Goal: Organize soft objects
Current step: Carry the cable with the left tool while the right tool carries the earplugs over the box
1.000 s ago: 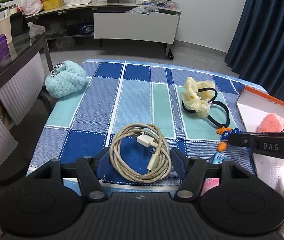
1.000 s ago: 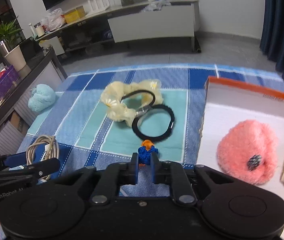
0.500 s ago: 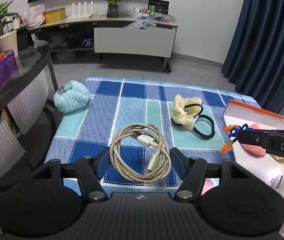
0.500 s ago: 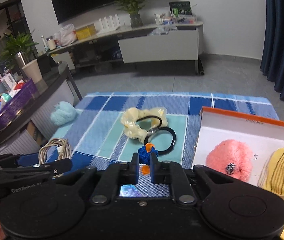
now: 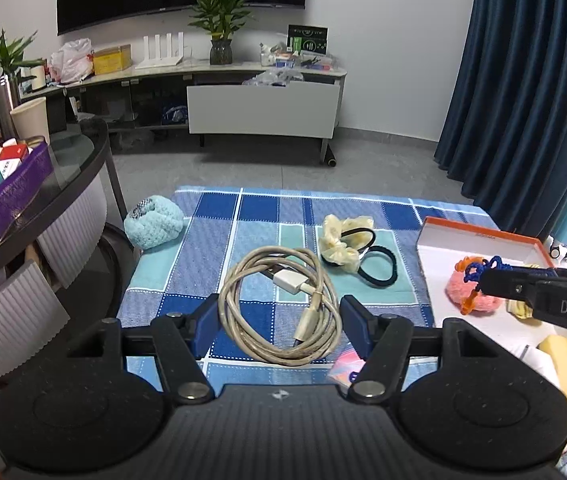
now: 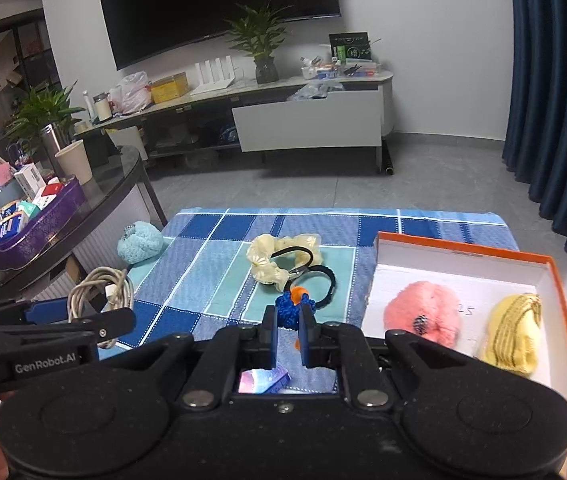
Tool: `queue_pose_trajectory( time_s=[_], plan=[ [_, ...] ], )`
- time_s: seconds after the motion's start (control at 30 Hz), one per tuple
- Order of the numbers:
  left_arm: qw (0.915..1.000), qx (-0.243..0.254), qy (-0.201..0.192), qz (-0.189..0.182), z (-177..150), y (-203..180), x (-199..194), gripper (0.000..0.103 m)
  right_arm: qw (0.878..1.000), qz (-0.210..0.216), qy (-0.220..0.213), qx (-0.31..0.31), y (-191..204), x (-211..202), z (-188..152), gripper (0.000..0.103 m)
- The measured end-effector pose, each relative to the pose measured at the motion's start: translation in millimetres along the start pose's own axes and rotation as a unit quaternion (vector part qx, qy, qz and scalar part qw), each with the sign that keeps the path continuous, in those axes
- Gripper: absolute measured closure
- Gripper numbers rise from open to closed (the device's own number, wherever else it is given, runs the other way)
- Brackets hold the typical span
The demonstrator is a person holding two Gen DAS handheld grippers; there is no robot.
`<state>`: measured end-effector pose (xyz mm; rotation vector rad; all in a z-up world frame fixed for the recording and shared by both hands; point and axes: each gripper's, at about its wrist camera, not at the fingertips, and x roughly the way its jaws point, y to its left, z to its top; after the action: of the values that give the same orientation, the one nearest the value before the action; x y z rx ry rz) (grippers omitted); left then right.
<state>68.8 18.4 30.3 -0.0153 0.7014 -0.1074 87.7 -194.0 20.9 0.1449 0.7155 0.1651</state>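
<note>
my left gripper (image 5: 279, 322) — pinching the cable coil (image 5: 279, 308), off the cloth (image 5: 223, 240) | my right gripper (image 6: 286, 334) — clamped on blue-orange cord (image 6: 293, 306), near the box (image 6: 467, 252)

The pink-and-blue packet (image 6: 261, 381) lies mostly hidden behind the right gripper's body; the yellow sponge (image 5: 562, 354) is partly covered there too.

Pretty clearly someone's living room: a big curved black TV (image 6: 219, 8) hangs on the white wall over a long low media console (image 6: 267, 120) cluttered with a green potted plant (image 6: 261, 50), a white router (image 6: 215, 76) and boxes. Dark blue floor-length curtains (image 5: 523, 100), grey floor tiles (image 5: 243, 172) and a round glass-topped side table (image 5: 71, 168) finish the homey look.
</note>
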Motion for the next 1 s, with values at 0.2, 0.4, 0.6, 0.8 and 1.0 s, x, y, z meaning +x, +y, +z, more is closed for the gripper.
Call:
queue_pose_trajectory(
  time_s=[0.2,0.4,0.6,0.8,1.0],
  plan=[
    [0.9999,0.008,-0.008,-0.009,-3,-12,-12,0.038,1.000,-0.006,-0.009,0.005,-7,-22,-6,0.090],
    [0.9997,0.014,-0.012,-0.017,-9,-22,-19,0.038,1.000,-0.019,-0.016,0.009,-12,-38,-12,0.089],
    [0.9993,0.023,-0.014,-0.026,-10,-32,-25,0.038,0.999,-0.026,-0.022,0.013,-18,-50,-16,0.089],
    [0.9989,0.030,-0.016,-0.033,-11,-40,-28,0.038,0.999,-0.034,-0.026,0.018,-24,-59,-18,0.089],
    [0.9983,0.038,-0.015,-0.042,-12,-48,-27,0.038,0.998,-0.042,-0.029,0.023,-32,-66,-20,0.089]
  ],
)
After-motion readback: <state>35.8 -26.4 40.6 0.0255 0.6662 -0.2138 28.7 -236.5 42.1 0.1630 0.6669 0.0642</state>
